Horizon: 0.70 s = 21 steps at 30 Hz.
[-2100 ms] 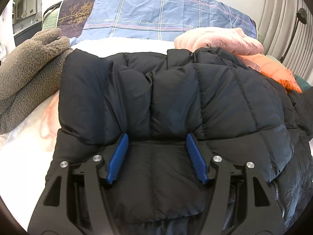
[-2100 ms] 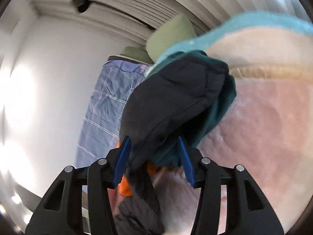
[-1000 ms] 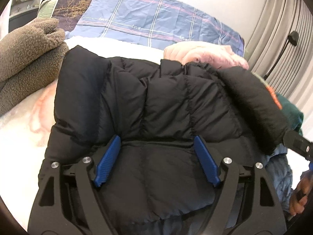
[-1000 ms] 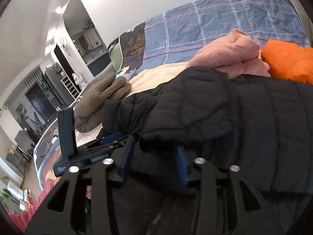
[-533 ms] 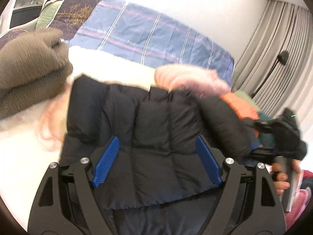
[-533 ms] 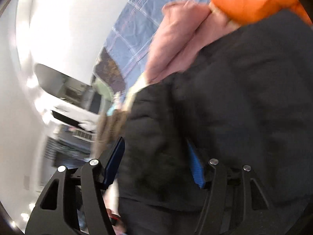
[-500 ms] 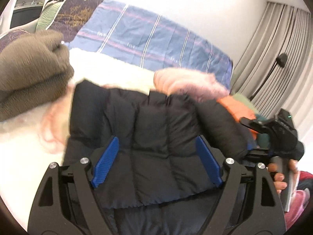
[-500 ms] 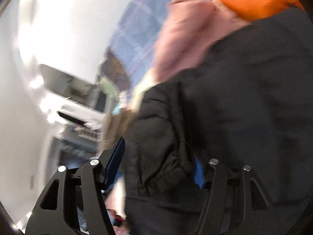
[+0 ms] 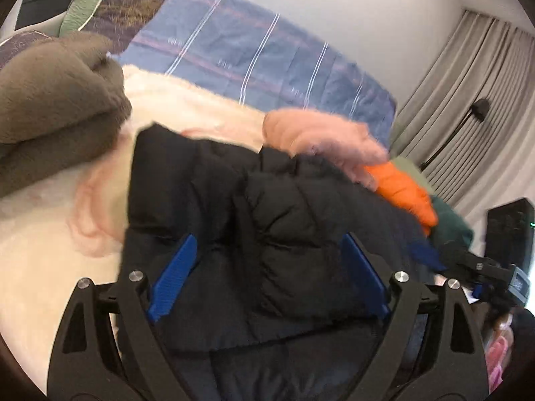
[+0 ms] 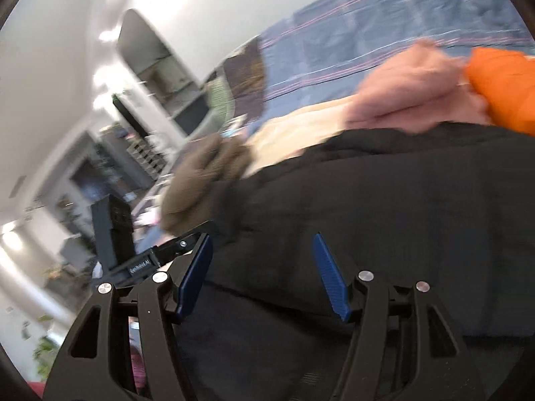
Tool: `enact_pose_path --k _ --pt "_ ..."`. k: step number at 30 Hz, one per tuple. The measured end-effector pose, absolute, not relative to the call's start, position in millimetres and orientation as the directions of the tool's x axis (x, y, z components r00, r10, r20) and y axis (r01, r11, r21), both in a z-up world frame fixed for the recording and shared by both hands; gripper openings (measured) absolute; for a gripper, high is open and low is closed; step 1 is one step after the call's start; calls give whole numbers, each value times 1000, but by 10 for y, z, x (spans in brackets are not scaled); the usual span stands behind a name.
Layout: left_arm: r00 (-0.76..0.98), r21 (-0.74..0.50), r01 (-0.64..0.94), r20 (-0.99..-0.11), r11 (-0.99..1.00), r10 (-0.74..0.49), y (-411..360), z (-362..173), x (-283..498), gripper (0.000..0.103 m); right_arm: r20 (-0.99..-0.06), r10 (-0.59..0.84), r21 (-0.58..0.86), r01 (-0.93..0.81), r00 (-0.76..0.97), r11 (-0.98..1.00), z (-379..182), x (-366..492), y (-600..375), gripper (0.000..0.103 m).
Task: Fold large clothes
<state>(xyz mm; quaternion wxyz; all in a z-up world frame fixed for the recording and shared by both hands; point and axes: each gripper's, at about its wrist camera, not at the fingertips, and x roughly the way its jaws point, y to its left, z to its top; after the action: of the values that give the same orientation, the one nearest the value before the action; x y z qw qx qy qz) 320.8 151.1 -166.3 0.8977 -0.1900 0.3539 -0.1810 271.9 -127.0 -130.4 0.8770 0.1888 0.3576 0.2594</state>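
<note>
Bedding fills most of both views: a cream fleece blanket [image 9: 50, 254] covers the bed, and a blue plaid quilt [image 9: 254, 63] lies across its far end below the white wall. On the blanket sits the black quilted puffer jacket [image 9: 214, 200], the largest garment, folded into a roughly square bundle with one sleeve-like panel laid across its top. In the right wrist view the same jacket [image 10: 418, 207] spreads across the lower right.

A brown fleece garment [image 9: 50, 110] is heaped near the jacket's left edge, with a strip of blanket showing between them. Behind the jacket's far right corner, a pink fuzzy garment [image 9: 321, 133] touches it, and an orange puffer garment [image 9: 404, 193] lies just beside that, with a dark green garment [image 9: 451, 227] further right. Grey pleated curtains [image 9: 468, 100] hang on the right, with a black lamp stem in front of them.

Open blanket is bare to the left of the jacket and along its near-left side; the right side is crowded with clothes.

The left gripper [image 9: 267, 267] hangs over the jacket's near half with its blue pads spread wide, holding nothing. The right gripper [image 10: 264, 274] is likewise spread apart above the jacket's surface, with nothing pinched between its pads. It also shows at the right edge of the left view [image 9: 431, 257], and the left one at the left of the right view [image 10: 187, 244]. Both pictures are motion-blurred.
</note>
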Motion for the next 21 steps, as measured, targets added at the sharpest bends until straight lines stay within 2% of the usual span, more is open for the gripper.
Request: enact_pose_path --k 1,2,3,5,6,10,12,14,16,17,19,21 --pt "671 -466 192 -580 864 -462 1463 -1692 3256 86 -547 544 489 -285 637 825 -1338 2703 -1362 63" --pt "657 -465 197 -591 863 -468 1406 -1725 3303 72 -555 518 472 -266 651 841 -1341 2690 -1407 63" --pt "633 -464 215 -604 859 -484 1326 -1753 3360 43 -566 477 448 -236 672 862 -1355 2662 -1497 63" --pt "610 -429 239 -632 871 -478 1178 -1747 3417 4 -572 435 429 -199 696 881 -1382 2640 -1631 63" --pt "638 -406 233 -622 884 -453 1155 -1674 3394 4 -567 417 422 -184 710 888 -1370 2634 -1708 63" --pt "794 -328 221 -486 918 -365 1317 -1132 3077 4 -551 351 381 -147 757 913 -1346 2575 -1901 63" --pt "832 -260 183 -474 948 -290 1447 -969 2949 4 -565 319 356 -123 761 926 -1389 2614 -1951 63" --pt "821 -185 152 -524 971 -228 1495 -1025 2945 9 -601 268 314 -85 753 946 -1471 2672 -1974 63" --pt "789 -110 73 -601 991 -125 1520 -1232 3011 23 -675 153 208 -13 722 978 -1684 2801 -1920 63" --pt "773 -73 34 -630 997 -73 1529 -1340 3040 37 -717 90 150 27 691 988 -1839 2868 -1896 63" --pt "732 5 -33 -681 999 27 1563 -1584 3081 39 -735 71 127 35 674 991 -1977 2894 -1868 63" --pt "718 -1 -58 -695 998 41 1624 -1664 3049 39 -726 82 122 10 682 993 -1965 2883 -1846 63"
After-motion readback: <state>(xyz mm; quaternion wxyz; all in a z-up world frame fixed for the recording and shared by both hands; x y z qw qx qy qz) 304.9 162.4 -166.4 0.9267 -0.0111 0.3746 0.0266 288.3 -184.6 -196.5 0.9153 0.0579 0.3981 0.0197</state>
